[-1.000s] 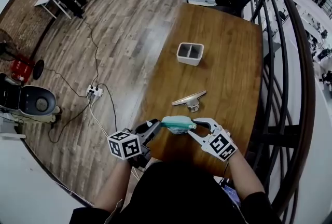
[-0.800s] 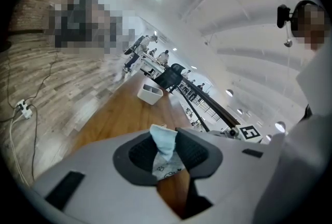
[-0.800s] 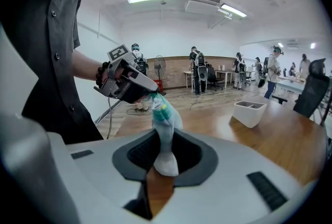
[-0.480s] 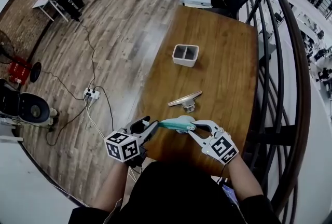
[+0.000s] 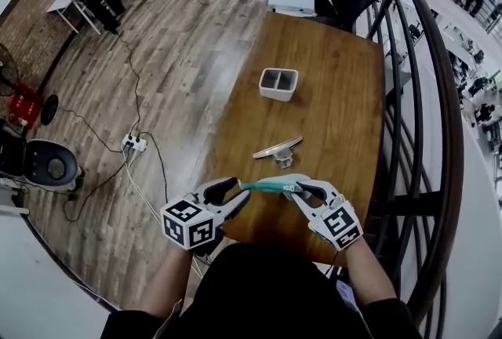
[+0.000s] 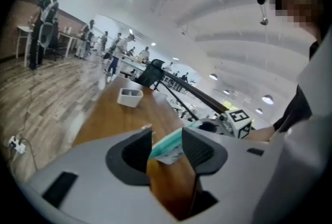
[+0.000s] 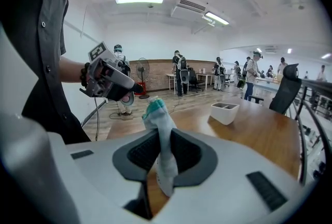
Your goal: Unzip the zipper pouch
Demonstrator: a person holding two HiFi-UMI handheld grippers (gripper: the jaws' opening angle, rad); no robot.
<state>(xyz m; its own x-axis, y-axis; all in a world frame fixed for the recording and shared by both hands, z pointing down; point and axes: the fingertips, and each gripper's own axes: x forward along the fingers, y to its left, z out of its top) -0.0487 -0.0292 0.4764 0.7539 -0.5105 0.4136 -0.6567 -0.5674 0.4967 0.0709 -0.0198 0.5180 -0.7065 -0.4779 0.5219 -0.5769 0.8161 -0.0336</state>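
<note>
Open-plan office, long brown wooden surface: a slim teal-and-white fabric zipper pouch hangs level above its near edge, long axis left to right. The right hand-held gripper pinches one end. The left hand-held gripper is opening around the other, pads not pressing.

We see our left gripper's jaws opening, the zipper pouch's teal end between them; right gripper at two o'clock, white bin at eleven.
</note>
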